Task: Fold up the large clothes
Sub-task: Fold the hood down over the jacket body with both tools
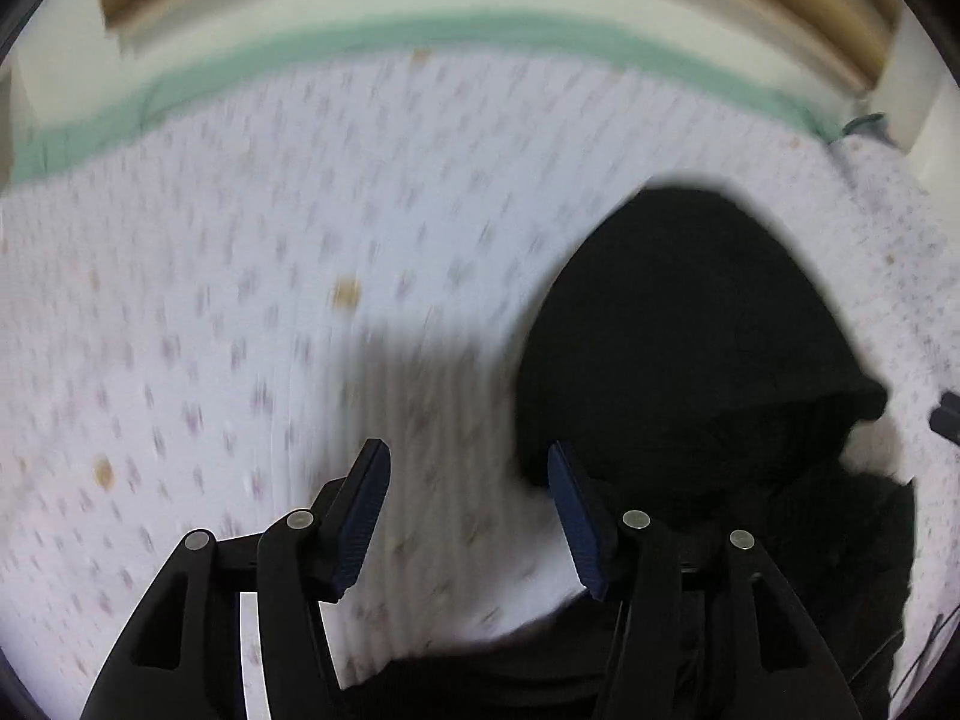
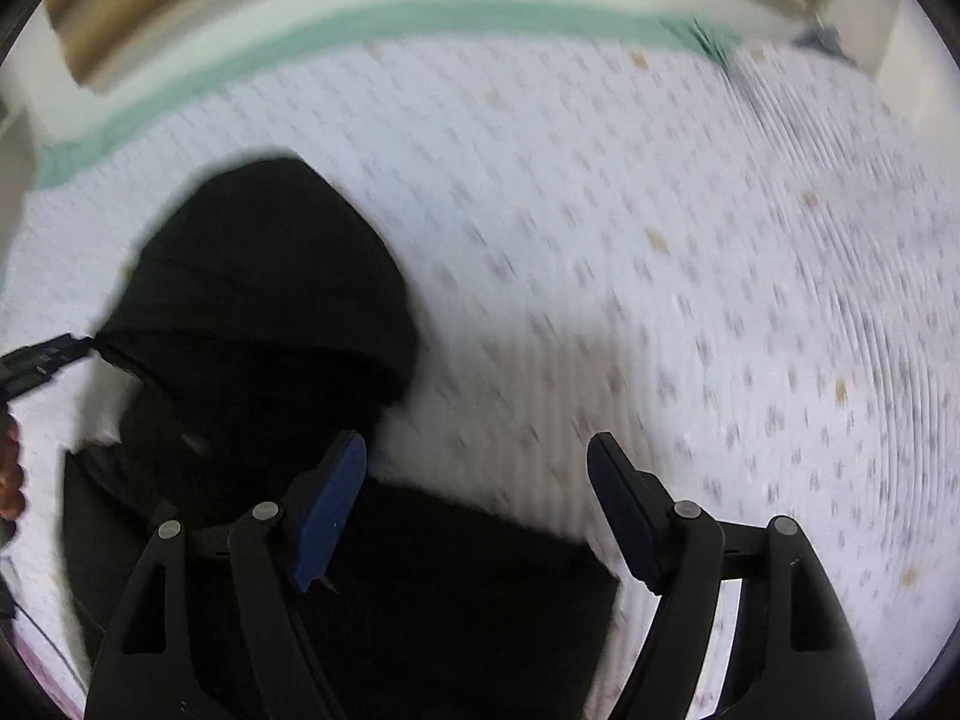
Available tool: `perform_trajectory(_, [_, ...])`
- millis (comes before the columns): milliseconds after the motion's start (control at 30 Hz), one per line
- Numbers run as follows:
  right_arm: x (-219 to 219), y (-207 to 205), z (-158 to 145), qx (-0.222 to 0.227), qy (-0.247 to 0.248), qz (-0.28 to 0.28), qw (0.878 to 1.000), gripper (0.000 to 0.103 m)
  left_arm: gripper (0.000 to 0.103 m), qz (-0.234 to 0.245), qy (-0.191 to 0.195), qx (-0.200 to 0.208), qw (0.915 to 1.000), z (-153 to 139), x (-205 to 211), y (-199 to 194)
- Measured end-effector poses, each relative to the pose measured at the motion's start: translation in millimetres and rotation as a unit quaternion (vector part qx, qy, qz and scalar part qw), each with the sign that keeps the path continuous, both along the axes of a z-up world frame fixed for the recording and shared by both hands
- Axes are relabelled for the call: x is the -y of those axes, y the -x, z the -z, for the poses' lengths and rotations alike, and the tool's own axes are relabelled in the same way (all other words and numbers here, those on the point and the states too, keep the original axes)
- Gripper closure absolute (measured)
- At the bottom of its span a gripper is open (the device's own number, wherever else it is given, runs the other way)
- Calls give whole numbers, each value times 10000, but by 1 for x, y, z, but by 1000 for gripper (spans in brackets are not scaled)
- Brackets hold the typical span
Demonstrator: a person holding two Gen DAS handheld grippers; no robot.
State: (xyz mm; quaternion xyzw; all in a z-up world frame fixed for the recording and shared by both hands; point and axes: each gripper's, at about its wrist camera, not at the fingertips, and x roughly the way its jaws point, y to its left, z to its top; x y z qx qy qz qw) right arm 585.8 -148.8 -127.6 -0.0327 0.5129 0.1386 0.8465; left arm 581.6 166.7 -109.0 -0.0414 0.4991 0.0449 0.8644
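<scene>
A black hooded garment [image 1: 690, 330] lies flat on a white bedspread with small purple marks [image 1: 210, 252]. Its hood points away from me. My left gripper [image 1: 467, 450] hangs open above the bedspread, just left of the hood, with nothing between its blue pads. In the right wrist view the same garment [image 2: 258, 276] fills the lower left. My right gripper [image 2: 477, 438] stands open and holds nothing, over the garment's right edge where it meets the bedspread [image 2: 690, 252]. The left gripper's tip [image 2: 42, 360] shows at the far left beside the hood. Both views are blurred.
A green band [image 1: 420, 30] runs along the far edge of the bed, with a pale rail and brown wood [image 2: 150, 6] behind it. Part of a hand [image 2: 9, 480] shows at the left rim. Open bedspread spreads to both sides of the garment.
</scene>
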Motion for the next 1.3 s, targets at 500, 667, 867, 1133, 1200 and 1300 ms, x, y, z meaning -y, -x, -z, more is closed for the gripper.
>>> perform_trajectory(500, [-101, -47, 109, -100, -207, -792, 9966, 32, 38, 1065, 842, -780, 9877, 93, 59, -76])
perform_trajectory(667, [-99, -41, 110, 50, -134, -888, 9959, 29, 38, 941, 789, -511, 9911, 86, 60, -63])
perform_trajectory(867, [-76, -43, 57, -71, -734, -999, 9923, 29, 38, 1182, 1918, -78, 9743, 41, 34, -38])
perform_trajectory(1133, [-100, -127, 22, 118, -1303, -837, 9879, 15, 38, 757, 2691, 3, 9601, 44, -3, -51])
perform_trajectory(1200, [-114, -149, 69, -522, -775, -749, 9928, 15, 40, 610, 2392, -426, 9681, 77, -4, -57])
perform_trajectory(1300, [-105, -150, 116, -1036, -942, -640, 9881, 15, 39, 746, 2158, -175, 9734, 76, -1, -43])
